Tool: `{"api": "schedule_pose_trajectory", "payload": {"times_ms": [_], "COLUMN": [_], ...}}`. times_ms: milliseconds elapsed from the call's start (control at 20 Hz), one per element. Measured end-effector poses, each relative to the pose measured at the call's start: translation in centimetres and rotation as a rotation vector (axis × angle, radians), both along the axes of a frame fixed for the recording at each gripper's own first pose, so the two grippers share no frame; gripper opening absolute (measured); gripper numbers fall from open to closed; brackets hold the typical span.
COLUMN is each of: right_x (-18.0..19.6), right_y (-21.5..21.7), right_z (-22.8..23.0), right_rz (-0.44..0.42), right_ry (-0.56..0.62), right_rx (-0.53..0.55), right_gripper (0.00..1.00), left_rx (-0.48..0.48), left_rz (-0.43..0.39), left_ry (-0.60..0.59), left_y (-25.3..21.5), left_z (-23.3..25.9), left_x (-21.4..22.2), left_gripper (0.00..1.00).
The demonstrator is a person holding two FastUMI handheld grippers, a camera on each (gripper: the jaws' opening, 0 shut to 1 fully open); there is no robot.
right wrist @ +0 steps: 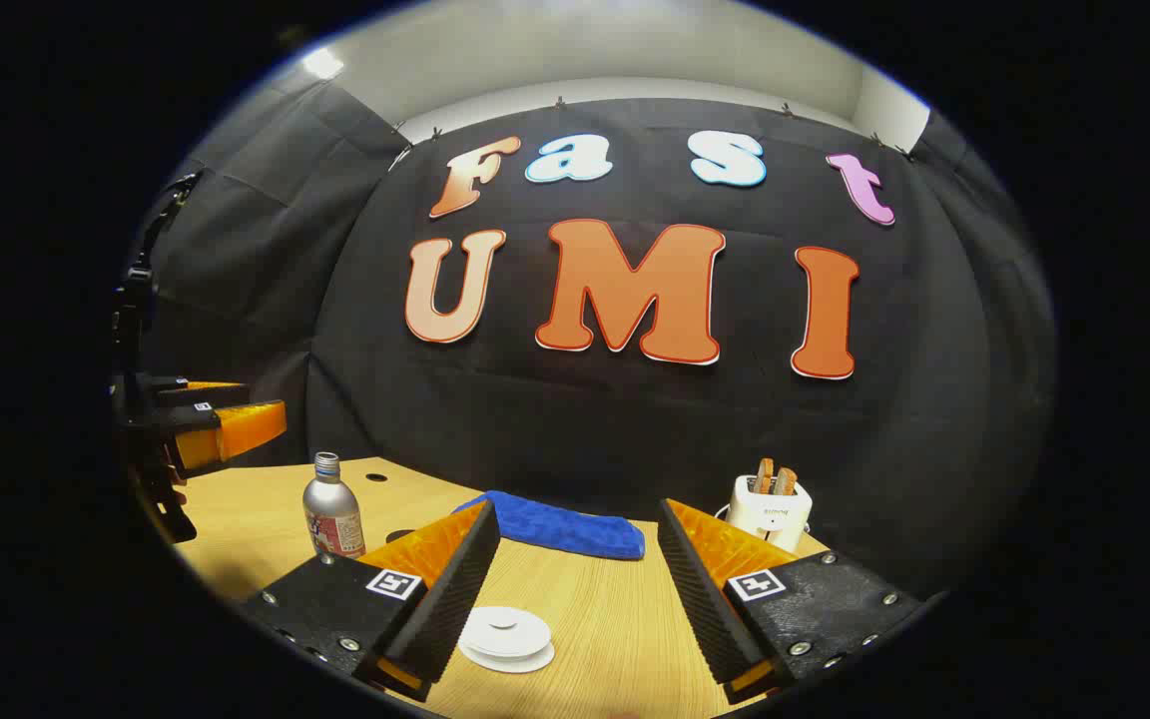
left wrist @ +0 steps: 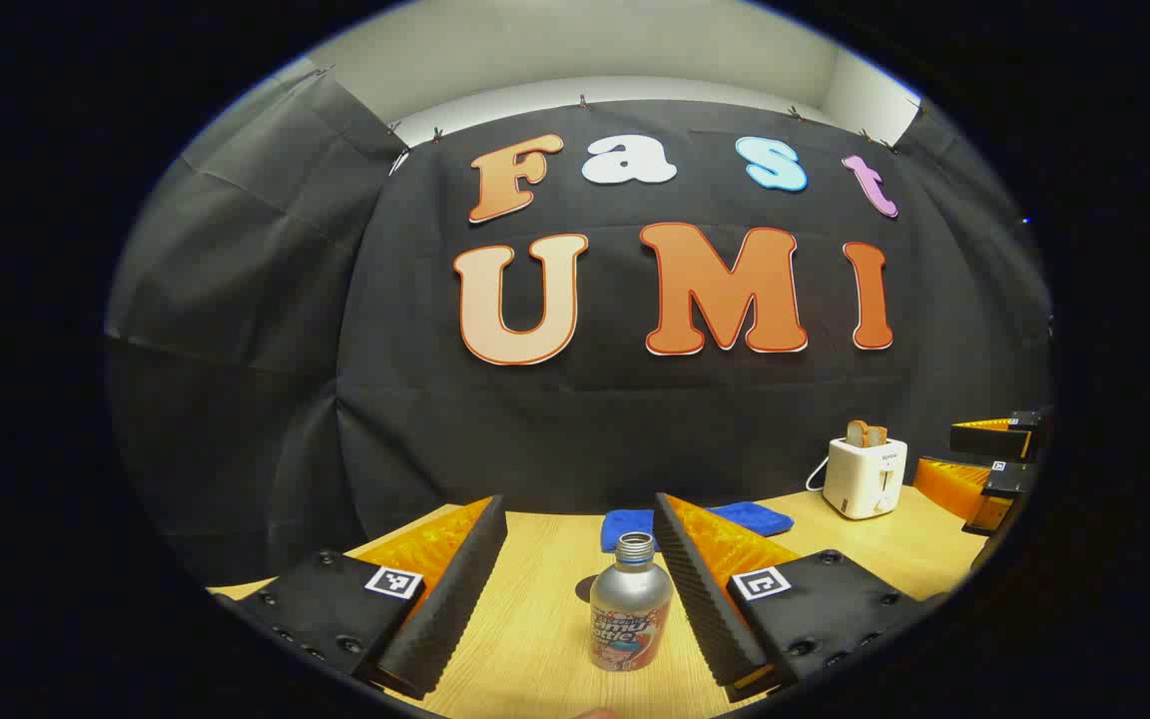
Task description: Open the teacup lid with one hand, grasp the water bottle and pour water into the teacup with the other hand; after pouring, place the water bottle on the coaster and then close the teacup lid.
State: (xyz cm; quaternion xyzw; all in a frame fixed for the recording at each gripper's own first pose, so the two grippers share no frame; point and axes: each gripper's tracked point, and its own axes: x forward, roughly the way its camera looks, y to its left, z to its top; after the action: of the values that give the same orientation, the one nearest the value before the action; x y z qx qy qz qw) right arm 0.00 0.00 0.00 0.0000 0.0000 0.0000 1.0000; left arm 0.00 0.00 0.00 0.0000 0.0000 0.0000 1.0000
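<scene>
**Bottle lined up, cup lid waiting: where a spill could start**

We hold both sets of tongs wide above the desk [left wrist: 535,639], gripping nothing. In the left gripper view, the left tongs [left wrist: 580,584] frame the bottle [left wrist: 631,614], which stands upright and uncapped on the wood, nearer the right-hand finger [left wrist: 700,589] than the other and, as far as we can tell, touching neither. In the right gripper view, the right tongs [right wrist: 575,589] hover over the white lid [right wrist: 506,631], which sits close to the left-hand finger [right wrist: 440,589]; the cup beneath it is too foreshortened for us to make out. The same view shows the bottle well off to the left, beside the other tongs. A blue cloth [right wrist: 560,527] lies toward the back of the desk and a white toaster [right wrist: 770,509] stands farther right. We cannot pick out the coaster with any certainty; a dark patch by the bottle may be it.

We judge that the task has barely begun: the lid is on and the bottle ungrasped. The risks follow from the offsets. The bottle is off-centre, so a closing finger could strike it on one side first and tip it, and with its mouth open it would spill across the desk. Its smooth, rounded metal wall may also slip between the ridged pads if we grip too high. The lid is low and flat, off-centre too; tongs closing askew could skid it off the cup or drag the cup along.
</scene>
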Motion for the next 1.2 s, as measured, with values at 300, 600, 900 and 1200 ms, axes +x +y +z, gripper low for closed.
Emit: {"api": "schedule_pose_trajectory", "payload": {"times_ms": [300,600,900,1200], "right_x": [0.2,0.4,0.6,1.1], "right_y": [-0.1,0.1,0.4,2.6], "right_z": [-0.1,-0.2,-0.4,-3.5], "right_rz": [0.002,0.012,0.032,0.091], "right_ry": [0.008,0.01,0.021,0.098], "right_rx": [0.007,0.005,0.018,0.019], "right_gripper": [0.95,0.96,0.96,0.94], "left_rx": [0.01,0.013,0.01,0.011], "left_rz": [0.011,0.008,0.018,-0.016], "left_ry": [0.007,0.01,0.012,0.032], "left_y": [0.3,0.4,0.5,-0.3], "left_z": [-0.2,-0.4,-0.4,-1.6], "left_x": [0.1,0.3,0.5,0.1], "left_gripper": [0.97,0.97,0.97,0.97]}}
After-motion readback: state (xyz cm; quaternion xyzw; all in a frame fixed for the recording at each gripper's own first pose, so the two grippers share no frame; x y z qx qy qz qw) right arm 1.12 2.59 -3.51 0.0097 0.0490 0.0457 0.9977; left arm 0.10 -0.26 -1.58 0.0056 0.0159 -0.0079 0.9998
